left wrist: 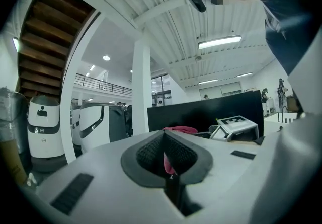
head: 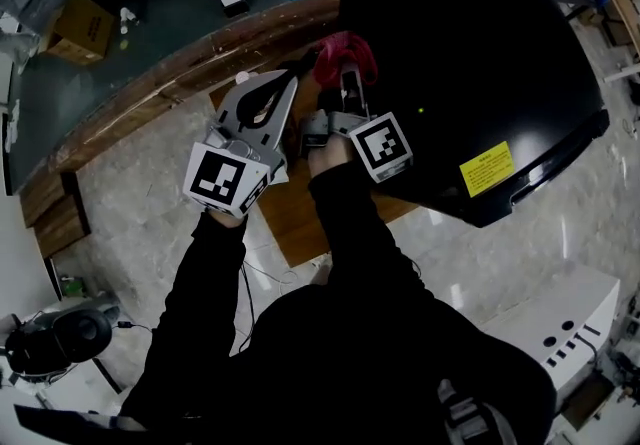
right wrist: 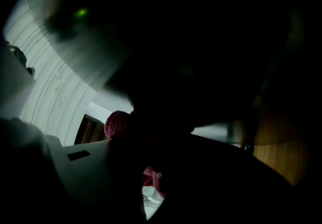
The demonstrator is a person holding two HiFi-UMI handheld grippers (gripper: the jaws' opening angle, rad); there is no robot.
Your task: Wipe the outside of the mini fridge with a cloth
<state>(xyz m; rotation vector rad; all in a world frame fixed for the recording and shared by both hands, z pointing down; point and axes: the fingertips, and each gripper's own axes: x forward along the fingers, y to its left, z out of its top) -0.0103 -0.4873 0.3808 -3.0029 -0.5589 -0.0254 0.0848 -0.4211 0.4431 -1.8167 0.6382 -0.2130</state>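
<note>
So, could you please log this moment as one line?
right claw: shut on cloth | cloth: at mini fridge edge | left claw: shut on cloth

A curved wooden ledge borders the pale marble floor, and a flat wooden surface shows above the tiles. A cardboard box sits beyond the ledge. A white cabinet with dark slots stands lower right, and a round black device lower left. The left gripper view shows a white column, a wooden staircase, a white robot and a strip ceiling light.
</note>
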